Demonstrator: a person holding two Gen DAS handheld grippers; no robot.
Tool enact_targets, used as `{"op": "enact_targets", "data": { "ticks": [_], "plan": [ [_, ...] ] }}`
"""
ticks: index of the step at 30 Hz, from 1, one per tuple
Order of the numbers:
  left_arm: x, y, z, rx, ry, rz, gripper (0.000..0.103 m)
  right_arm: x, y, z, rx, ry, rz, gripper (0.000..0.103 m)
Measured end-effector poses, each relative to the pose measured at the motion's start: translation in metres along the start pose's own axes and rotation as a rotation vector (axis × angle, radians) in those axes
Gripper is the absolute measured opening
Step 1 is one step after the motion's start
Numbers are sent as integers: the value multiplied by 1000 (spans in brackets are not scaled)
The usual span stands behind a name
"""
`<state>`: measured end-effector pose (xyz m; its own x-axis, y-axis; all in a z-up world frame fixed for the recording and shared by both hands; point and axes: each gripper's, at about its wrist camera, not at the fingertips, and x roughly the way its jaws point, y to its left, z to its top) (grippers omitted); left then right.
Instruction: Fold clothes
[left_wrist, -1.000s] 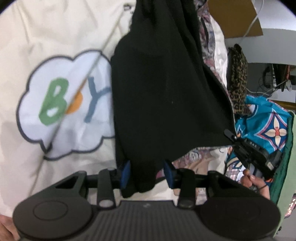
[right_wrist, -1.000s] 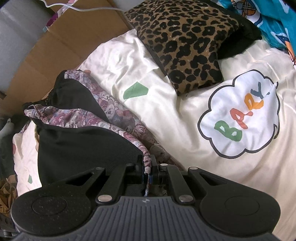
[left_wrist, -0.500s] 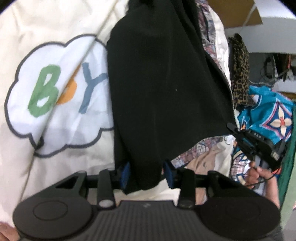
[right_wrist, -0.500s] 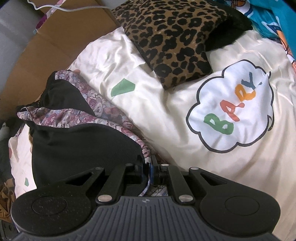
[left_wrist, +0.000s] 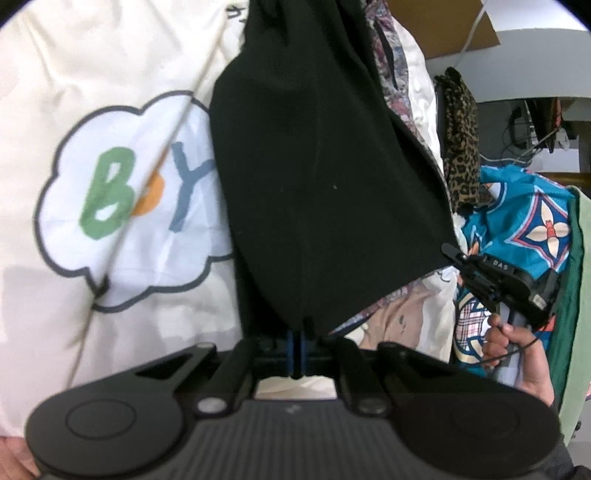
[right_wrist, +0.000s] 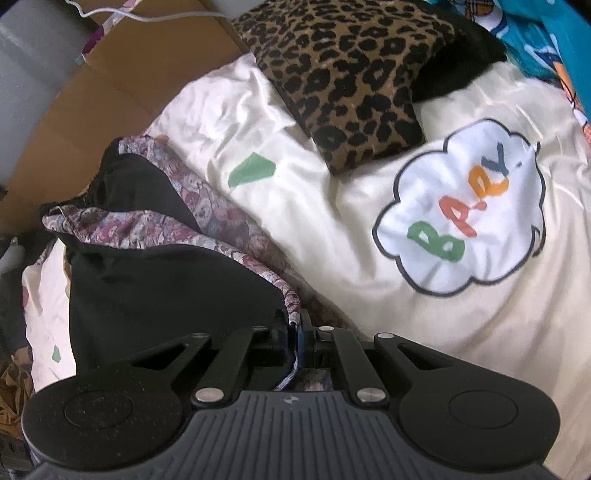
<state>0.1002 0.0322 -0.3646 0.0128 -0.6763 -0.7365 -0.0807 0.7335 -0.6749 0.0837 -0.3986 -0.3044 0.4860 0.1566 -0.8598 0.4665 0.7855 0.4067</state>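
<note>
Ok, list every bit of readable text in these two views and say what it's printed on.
"BABY": coloured letters in the white cloud patch on the cream blanket; the left wrist view shows only "B" and "Y".
"DAS", uncertain: small white lettering on the right gripper body.
Nothing else legible.

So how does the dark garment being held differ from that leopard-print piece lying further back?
The black garment is plain with a floral-patterned edge; the leopard-print piece is spotted brown and black all over. The black garment is pinched by both the left gripper and right gripper; the leopard-print piece lies untouched. Both rest on the cream sheet.
</note>
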Motion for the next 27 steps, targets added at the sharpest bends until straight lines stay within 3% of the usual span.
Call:
{"op": "enact_targets", "data": {
  "ticks": [12, 18, 21, 23, 27],
  "plan": [
    [10, 1, -3, 38, 52, 44, 3, 17, -27, -13, 83, 40, -13, 3],
    [17, -2, -2, 51, 54, 68, 3, 22, -44, -13, 156, 42, 58, 7],
    [18, -2, -2, 51, 56, 68, 4, 16, -43, -10, 140, 24, 55, 11],
    [18, -1, -1, 39, 63, 66, 5, 11, -43, -7, 135, 5, 36, 21],
    [9, 2, 7, -2, 51, 97, 16, 1, -46, 1, 142, -28, 33, 26]
  ]
}}
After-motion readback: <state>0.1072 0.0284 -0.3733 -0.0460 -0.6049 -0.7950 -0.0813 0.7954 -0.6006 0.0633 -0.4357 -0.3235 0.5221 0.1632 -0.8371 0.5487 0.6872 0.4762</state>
